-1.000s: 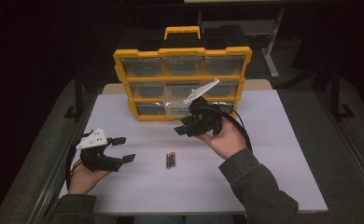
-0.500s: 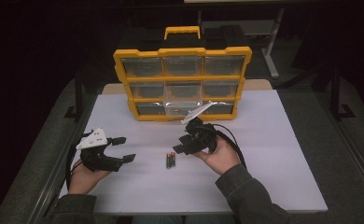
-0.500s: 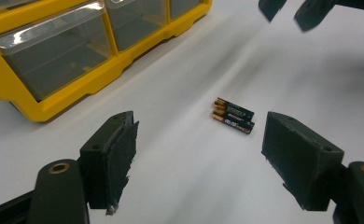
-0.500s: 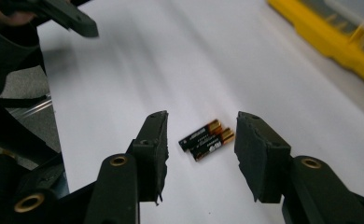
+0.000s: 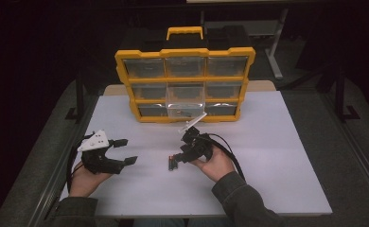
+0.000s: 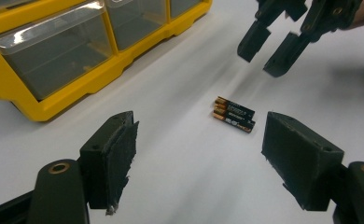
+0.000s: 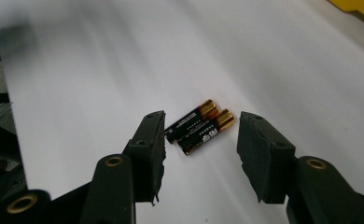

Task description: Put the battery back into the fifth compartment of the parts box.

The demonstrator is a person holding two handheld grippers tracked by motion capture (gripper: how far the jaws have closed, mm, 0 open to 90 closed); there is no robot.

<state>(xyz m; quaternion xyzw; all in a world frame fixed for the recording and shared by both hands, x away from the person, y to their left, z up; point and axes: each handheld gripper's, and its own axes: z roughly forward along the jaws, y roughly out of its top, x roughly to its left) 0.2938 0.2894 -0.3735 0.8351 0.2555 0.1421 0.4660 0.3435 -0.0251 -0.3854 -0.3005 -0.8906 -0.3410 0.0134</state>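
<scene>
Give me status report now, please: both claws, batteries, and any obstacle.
Right claw open, just been widening, over batteries, not gripping. Left claw open, empty. Batteries flat on table. Nothing in the way.

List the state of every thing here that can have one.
batteries: lying side by side on the table, not gripped.
right tool: jaws just opening, poised around the batteries.
left tool: open, empty.
organizer: upright; bottom middle drawer pulled out.
</scene>
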